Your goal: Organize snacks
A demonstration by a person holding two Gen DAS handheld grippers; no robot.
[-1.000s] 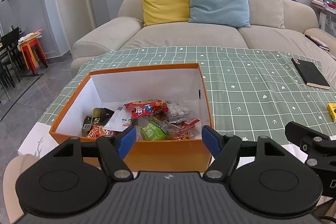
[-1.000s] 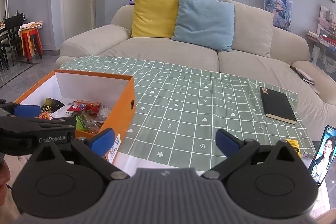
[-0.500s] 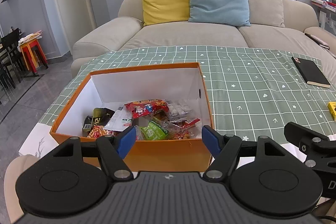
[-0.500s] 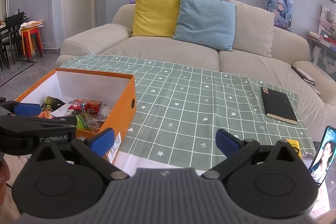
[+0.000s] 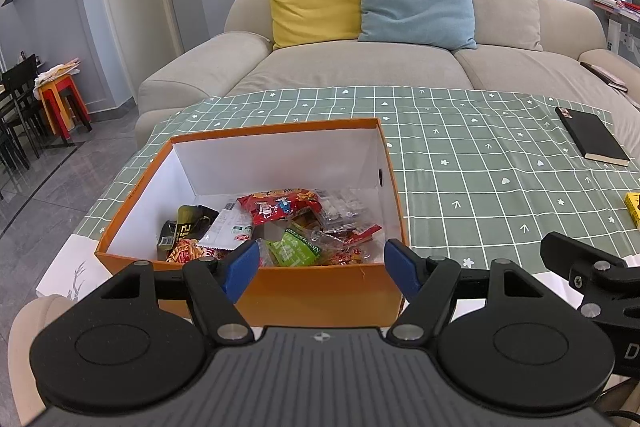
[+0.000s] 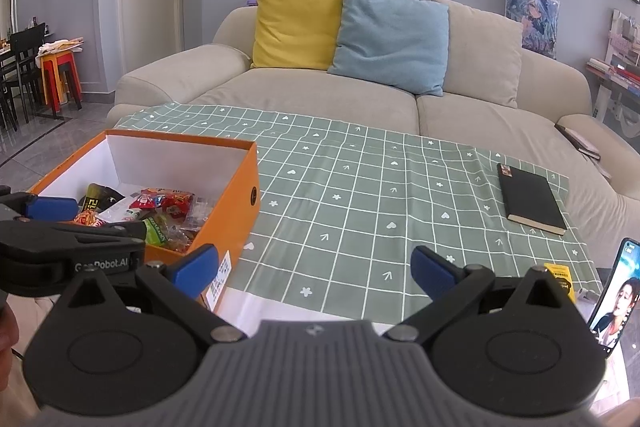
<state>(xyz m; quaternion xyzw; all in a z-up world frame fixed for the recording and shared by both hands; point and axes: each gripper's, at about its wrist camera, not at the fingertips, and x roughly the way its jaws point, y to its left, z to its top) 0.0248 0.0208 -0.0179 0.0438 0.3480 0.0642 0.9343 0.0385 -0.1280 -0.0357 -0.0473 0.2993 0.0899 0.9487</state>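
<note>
Several snack packets (image 5: 288,227) lie heaped inside the orange box (image 5: 320,287), which stands at the table's (image 5: 480,155) near left corner on the green checked cloth. The heap fills the near half of the box floor: a red bag (image 5: 280,205) on top, a green packet (image 5: 294,251) against the near wall, a black-and-gold sachet (image 5: 184,231) toward the left wall, clear-wrapped sweets (image 5: 344,203) toward the right wall. No loose packet shows on the cloth. A small yellow pack (image 6: 562,277) lies at the near right edge beside a phone (image 6: 612,295); whether it is a snack cannot be told. A black notebook (image 6: 530,199) lies toward the far right edge.

Left gripper (image 5: 320,263): released, fingers spread wide, nothing between them, held just short of the box's near wall. Right gripper (image 6: 312,265): likewise released and empty, over the near edge to the right of the box.

Status: the snacks lie in the box. This fits either a collection completed or a box awaiting sorting; the views do not settle which.

Handling, as a judgement: the packets are probably light, soft and crinkly, with slick film that slides under pressure. Contents such as chips and sweets may crush. Take hold at a sealed seam or flat corner, not across the puffed middle. Packets overlap, so lifting one may drag its neighbours.
</note>
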